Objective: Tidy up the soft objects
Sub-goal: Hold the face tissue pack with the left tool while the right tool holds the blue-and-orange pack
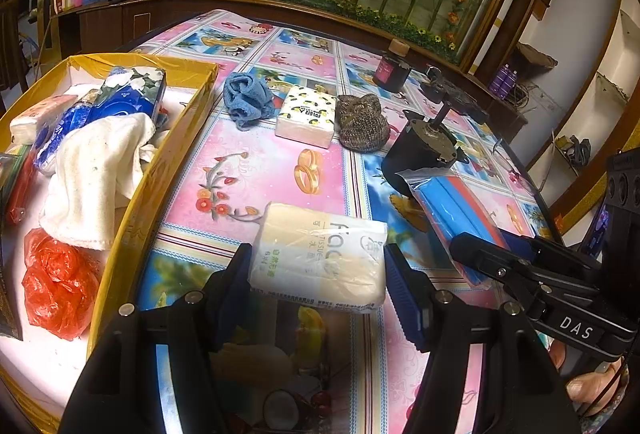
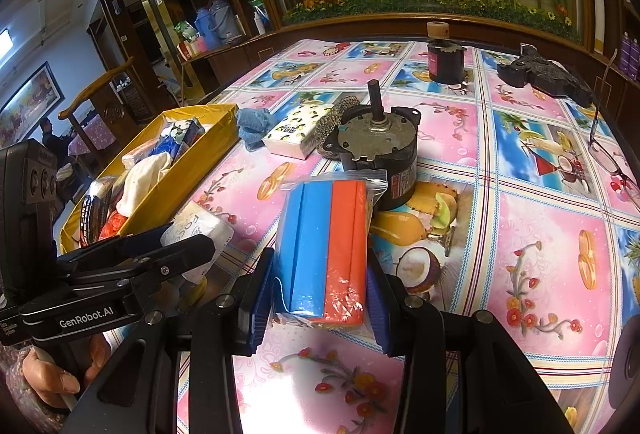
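Note:
My left gripper (image 1: 318, 266) is shut on a white facial tissue pack (image 1: 320, 258), its fingers on both sides; the pack also shows in the right wrist view (image 2: 198, 234). My right gripper (image 2: 320, 298) is shut on a bagged pack of blue and orange sponges (image 2: 328, 242), which also shows in the left wrist view (image 1: 456, 218). A yellow box (image 1: 160, 169) at the left holds a white towel (image 1: 96, 177), a red plastic bag (image 1: 56, 282) and tissue packs. On the table lie a blue cloth (image 1: 248, 99), a lemon-print tissue pack (image 1: 306, 115) and a grey knit hat (image 1: 362, 123).
A black motor with a shaft (image 2: 378, 149) stands just behind the sponge pack. A dark jar with a cork lid (image 2: 444, 53), a black tool (image 2: 548, 73) and glasses (image 2: 612, 153) lie farther right. A wooden cabinet with a flower display runs behind the table.

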`<action>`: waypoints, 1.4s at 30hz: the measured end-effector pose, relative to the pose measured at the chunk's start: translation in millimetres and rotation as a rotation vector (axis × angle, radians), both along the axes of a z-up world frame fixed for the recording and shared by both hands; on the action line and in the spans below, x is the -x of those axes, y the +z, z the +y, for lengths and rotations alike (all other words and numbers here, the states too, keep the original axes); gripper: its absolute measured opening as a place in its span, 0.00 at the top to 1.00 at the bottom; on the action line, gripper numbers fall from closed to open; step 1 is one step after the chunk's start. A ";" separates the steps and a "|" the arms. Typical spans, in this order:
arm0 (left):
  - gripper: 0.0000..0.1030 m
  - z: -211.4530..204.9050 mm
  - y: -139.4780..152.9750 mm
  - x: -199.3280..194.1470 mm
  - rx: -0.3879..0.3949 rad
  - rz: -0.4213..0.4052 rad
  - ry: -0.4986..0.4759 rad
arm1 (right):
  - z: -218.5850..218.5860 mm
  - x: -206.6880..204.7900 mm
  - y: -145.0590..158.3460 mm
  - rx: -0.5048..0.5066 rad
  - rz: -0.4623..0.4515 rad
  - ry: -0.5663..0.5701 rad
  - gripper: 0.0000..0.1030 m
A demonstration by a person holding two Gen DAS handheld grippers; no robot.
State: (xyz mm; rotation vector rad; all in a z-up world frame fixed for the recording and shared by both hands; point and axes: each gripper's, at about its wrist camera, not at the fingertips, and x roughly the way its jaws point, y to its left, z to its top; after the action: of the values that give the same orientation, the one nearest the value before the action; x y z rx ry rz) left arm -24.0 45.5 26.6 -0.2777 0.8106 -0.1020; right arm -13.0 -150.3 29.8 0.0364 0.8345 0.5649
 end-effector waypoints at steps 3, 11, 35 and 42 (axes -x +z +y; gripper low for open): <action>0.38 -0.5 -0.8 -1.2 0.003 0.002 -0.005 | 0.1 0.4 0.0 -0.001 -0.001 0.001 0.56; 0.38 1.6 -0.9 -1.1 0.024 -0.008 -0.011 | -0.7 -0.1 -0.6 0.001 0.002 -0.003 0.57; 0.38 -1.7 -2.8 -5.4 -0.010 0.014 0.000 | -0.5 -1.6 -2.2 -0.013 0.012 -0.002 0.56; 0.38 -3.5 1.7 -0.8 -0.036 -0.009 0.011 | 4.8 -0.6 -4.8 -0.001 0.014 0.013 0.56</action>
State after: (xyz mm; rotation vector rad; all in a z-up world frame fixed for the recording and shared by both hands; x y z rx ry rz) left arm -23.2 41.9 28.2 -0.2472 0.8011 -0.0776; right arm -12.4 -145.5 24.9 0.0363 0.8490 0.5782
